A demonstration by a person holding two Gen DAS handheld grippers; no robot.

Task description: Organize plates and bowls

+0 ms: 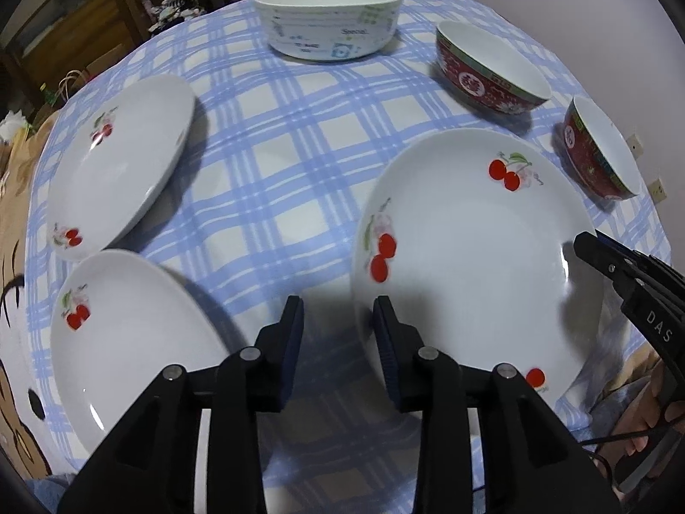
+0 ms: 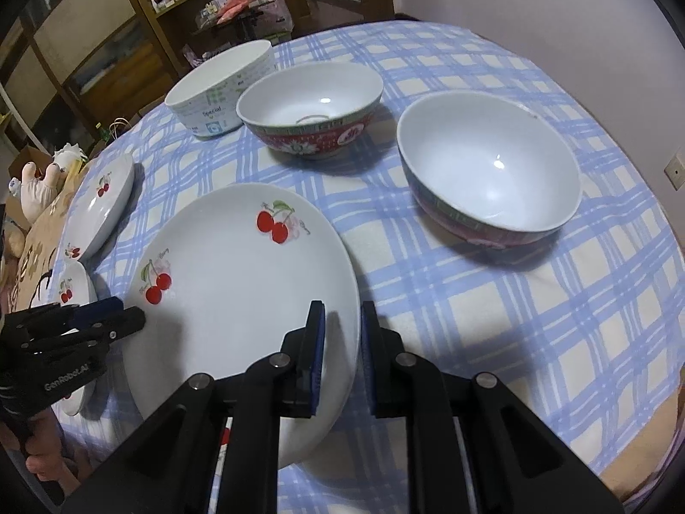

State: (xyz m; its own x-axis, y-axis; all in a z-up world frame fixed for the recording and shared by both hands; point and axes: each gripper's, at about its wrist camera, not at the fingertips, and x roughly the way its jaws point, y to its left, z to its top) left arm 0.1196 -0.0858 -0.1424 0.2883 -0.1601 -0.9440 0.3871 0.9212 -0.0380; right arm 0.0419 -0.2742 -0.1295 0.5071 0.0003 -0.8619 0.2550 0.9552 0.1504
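Three white cherry-print plates lie on the blue checked tablecloth. The big near plate [image 1: 471, 257] also shows in the right wrist view [image 2: 239, 300]. My left gripper [image 1: 338, 312] is open just left of its rim, between it and a second plate [image 1: 128, 342]. A third plate [image 1: 124, 162] lies far left. My right gripper [image 2: 342, 317] is open with its jaws either side of the big plate's right rim. Two red bowls [image 2: 312, 107] [image 2: 492, 171] and a white printed bowl [image 2: 222, 90] stand beyond.
The tablecloth [image 2: 513, 321] covers a round table whose edge drops off at the left and near sides. A wooden shelf unit [image 2: 107, 34] stands behind the table. A soft toy [image 2: 38, 188] sits at the left edge.
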